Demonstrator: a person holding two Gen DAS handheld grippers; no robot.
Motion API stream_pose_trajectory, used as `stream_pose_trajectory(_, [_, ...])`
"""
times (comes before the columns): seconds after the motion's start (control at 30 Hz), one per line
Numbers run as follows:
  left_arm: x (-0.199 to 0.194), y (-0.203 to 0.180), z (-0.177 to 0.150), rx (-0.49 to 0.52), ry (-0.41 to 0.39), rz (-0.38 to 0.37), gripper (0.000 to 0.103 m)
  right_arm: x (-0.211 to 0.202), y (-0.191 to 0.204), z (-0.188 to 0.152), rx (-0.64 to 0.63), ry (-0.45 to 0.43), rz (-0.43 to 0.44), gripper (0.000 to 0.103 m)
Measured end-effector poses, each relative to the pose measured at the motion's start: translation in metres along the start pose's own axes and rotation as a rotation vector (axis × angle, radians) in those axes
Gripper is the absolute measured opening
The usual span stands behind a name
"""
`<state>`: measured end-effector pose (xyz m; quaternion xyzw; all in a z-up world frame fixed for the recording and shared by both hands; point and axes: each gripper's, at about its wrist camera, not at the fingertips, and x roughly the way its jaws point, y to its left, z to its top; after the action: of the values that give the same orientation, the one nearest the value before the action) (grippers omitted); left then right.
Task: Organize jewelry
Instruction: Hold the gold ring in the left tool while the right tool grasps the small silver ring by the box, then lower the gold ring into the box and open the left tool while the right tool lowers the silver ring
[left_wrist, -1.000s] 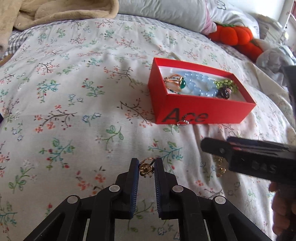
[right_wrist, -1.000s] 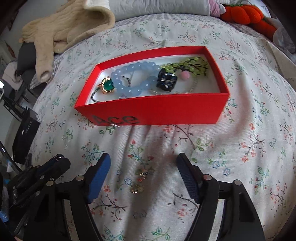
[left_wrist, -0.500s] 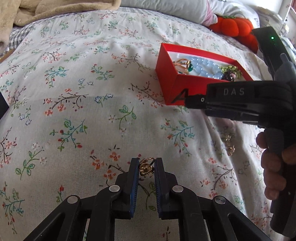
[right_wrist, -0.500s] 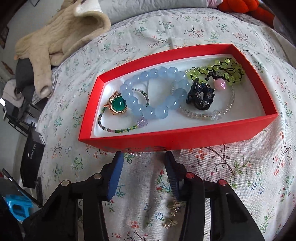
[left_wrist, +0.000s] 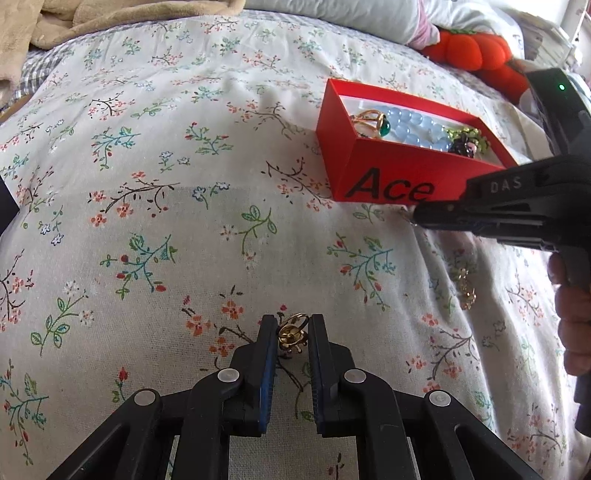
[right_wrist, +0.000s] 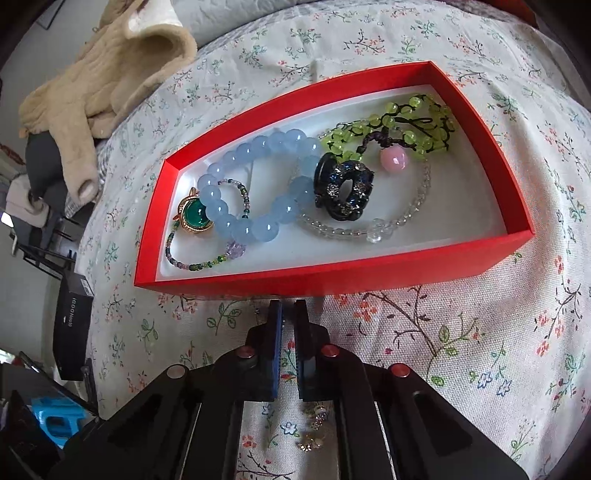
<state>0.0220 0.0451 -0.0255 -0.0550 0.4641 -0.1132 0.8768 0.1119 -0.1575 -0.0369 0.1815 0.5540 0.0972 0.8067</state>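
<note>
My left gripper is shut on a small gold flower ring, just above the floral bedspread. The red box marked "Ace" lies ahead to the right. It holds a blue bead bracelet, a green-stone ring, a green bead bracelet, a dark ring and a clear bead strand. My right gripper is shut, its tips at the foot of the box's front wall. I cannot see anything between the tips. Gold earrings lie loose under that gripper.
A beige blanket is heaped at the bed's far left. A pillow and an orange plush pumpkin lie behind the box. A black carton stands beside the bed. A hand grips the right tool.
The right gripper has moved forward past the loose earrings to the box's front wall, and its jaws have closed from wide apart. The left gripper still holds the gold ring.
</note>
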Motion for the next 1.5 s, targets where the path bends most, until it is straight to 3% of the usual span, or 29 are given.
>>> stream_pose_trajectory(0.27, [0.001, 0.003, 0.002, -0.013, -0.003, 0.001, 0.011, -0.005, -0.005, -0.004, 0.008, -0.017, 0.004, 0.011])
stream_pose_trajectory(0.33, [0.001, 0.004, 0.002, -0.013, -0.002, 0.001, 0.011, -0.003, -0.002, -0.004, 0.01, -0.022, 0.022, 0.027])
stream_pose_trajectory(0.43, [0.0, 0.005, 0.002, -0.02, -0.006, 0.004, 0.011, -0.003, 0.007, -0.005, -0.015, -0.042, 0.02, 0.039])
stream_pose_trajectory(0.73, [0.002, 0.008, 0.003, -0.035, 0.004, -0.001, 0.011, 0.01, 0.036, -0.015, -0.171, -0.096, -0.154, 0.037])
stream_pose_trajectory(0.87, [0.003, 0.006, 0.001, -0.027, 0.003, 0.006, 0.011, 0.014, 0.045, -0.018, -0.243, -0.107, -0.202, 0.023])
stream_pose_trajectory(0.93, [0.003, 0.006, 0.001, -0.025, 0.004, 0.009, 0.011, 0.013, 0.043, -0.017, -0.241, -0.103, -0.191, 0.018])
stream_pose_trajectory(1.17, [-0.002, 0.006, 0.001, -0.033, -0.01, 0.012, 0.011, 0.004, 0.026, -0.015, -0.155, -0.073, -0.063, 0.018])
stream_pose_trajectory(1.5, [-0.019, -0.005, 0.008, -0.029, -0.067, 0.009, 0.011, -0.037, 0.012, -0.014, -0.08, -0.079, 0.023, 0.018])
